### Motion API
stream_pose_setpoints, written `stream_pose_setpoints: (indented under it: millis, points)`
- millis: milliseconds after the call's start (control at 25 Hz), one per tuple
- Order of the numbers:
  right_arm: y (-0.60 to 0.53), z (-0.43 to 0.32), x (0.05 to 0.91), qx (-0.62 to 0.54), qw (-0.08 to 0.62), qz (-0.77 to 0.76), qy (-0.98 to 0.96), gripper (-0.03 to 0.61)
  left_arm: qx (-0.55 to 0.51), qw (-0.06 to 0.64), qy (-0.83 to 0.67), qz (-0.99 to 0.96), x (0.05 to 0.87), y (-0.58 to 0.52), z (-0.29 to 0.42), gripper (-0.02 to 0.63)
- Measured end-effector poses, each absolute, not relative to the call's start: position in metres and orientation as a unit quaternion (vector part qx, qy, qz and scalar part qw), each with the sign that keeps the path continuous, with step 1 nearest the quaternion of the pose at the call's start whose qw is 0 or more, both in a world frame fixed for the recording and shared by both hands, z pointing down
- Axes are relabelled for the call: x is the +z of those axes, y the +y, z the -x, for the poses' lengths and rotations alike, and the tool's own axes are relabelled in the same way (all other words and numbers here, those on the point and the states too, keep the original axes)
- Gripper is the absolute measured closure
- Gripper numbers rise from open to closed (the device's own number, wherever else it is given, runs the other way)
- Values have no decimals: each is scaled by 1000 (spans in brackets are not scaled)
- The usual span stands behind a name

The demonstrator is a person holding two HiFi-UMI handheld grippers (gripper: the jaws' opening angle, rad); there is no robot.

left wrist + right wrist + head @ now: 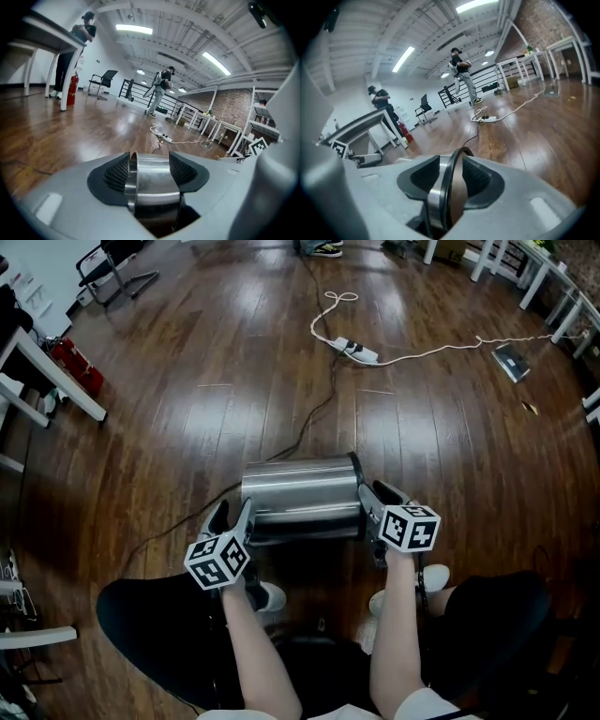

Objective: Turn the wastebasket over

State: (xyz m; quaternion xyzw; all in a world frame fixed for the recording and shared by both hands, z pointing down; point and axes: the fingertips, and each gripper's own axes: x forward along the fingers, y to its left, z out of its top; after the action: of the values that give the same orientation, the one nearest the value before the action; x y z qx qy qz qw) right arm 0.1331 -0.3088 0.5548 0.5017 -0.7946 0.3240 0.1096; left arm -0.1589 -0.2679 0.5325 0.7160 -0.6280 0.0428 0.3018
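Observation:
A shiny steel wastebasket (300, 493) lies on its side on the wood floor, just in front of my feet. My left gripper (234, 514) is at its left end. In the left gripper view the metal end (152, 180) fills the gap between the pads, and the gripper (150, 171) is shut on it. My right gripper (375, 498) is at the right end, where a black ring runs round the rim. In the right gripper view that rim (451, 187) stands edge-on between the jaws of the gripper (452, 176), which look loose around it.
A white power strip (361, 352) with a white cord lies farther out on the floor, and a black cable (319, 413) runs from it toward the wastebasket. A white table leg (56, 371) and a red extinguisher (75, 367) are at left. My shoes (267, 596) are close behind the basket.

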Motion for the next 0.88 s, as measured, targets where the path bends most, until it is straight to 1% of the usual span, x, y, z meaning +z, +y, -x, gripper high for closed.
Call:
stream_pose_setpoints:
  millis: [120,200,320,360,400,520,560,600,680,760,880]
  points:
    - [-304,-132,551,301,173,-486,-802,445,-5,350,-621,-701,555,-265,163,287]
    - [-296,-129,555,302,204,-474,-801,445,-11,372,-617,-693,571,-261,159,273]
    - [-286,-124,568,311,243,-462,-794,445,4,394,-602,-695,594,-255,147,276]
    - [-283,-124,573,315,252,-462,-790,445,4,397,-596,-698,598,-254,143,310]
    - [-281,-125,577,322,255,-463,-785,445,1,397,-591,-702,600,-254,141,348]
    - [-275,-124,589,355,238,-453,-783,450,-2,397,-577,-714,599,-253,140,365]
    - [-273,-123,590,364,229,-446,-785,465,1,399,-572,-716,599,-252,140,371]
    - [-272,-121,590,368,223,-442,-787,502,5,401,-568,-718,599,-251,139,380]
    - [-273,-122,589,356,232,-450,-786,511,20,395,-565,-724,595,-250,135,393]
    - [-275,-130,589,343,242,-467,-778,508,35,371,-564,-737,582,-255,128,406]
    - [-274,-144,589,373,213,-476,-767,506,62,316,-558,-765,546,-265,113,431]
